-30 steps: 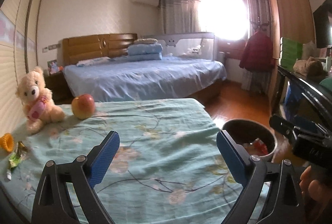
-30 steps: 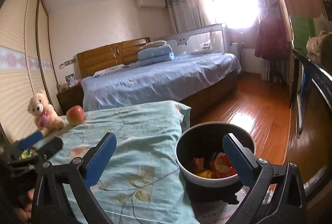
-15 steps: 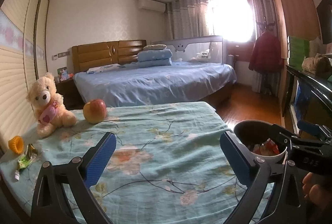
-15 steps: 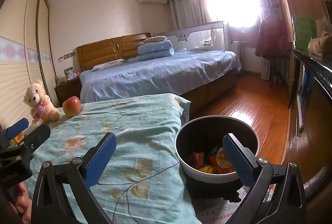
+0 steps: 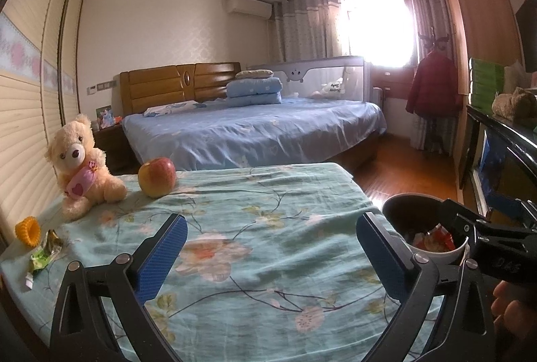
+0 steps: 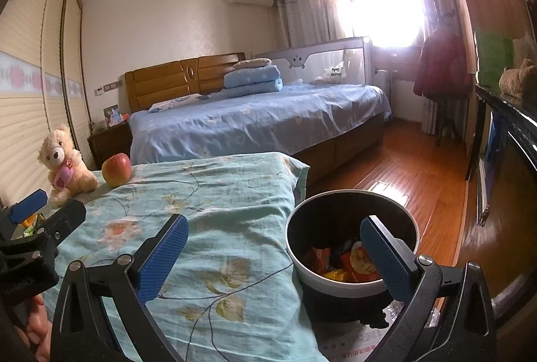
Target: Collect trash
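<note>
Left gripper [image 5: 270, 253]: jaws spread wide after a last slight widening, nothing between the blue pads, only the floral cloth [image 5: 255, 227] below. It hangs low over the near part of the covered surface.

Right gripper [image 6: 273, 256]: jaws likewise wide apart and empty. Its right pad stands in front of the trash bin [image 6: 352, 197], its left pad over the cloth; no contact with either is visible.

Trash remaining on the cloth — a crumpled green wrapper [image 5: 45, 253] at about 9 o'clock from the left gripper, near the surface's left edge. Just beyond it lies a small orange ring-shaped item [image 5: 27, 230]; whether it is trash cannot be told.

Trash bin: a round, dark-lined bin with a pale rim, standing on the floor off the right edge of the surface, at about 3 o'clock from the left gripper. It holds several red and orange snack packets [image 6: 339, 261].

Other items at 11 o'clock on the cloth — a cream teddy bear [image 5: 80, 167] sitting upright, and an apple [image 5: 156, 176] just beside it on the right, apart from the wrapper.

A hand [image 5: 513, 305] shows at the lower right of the left view, under the right gripper's body.
</note>
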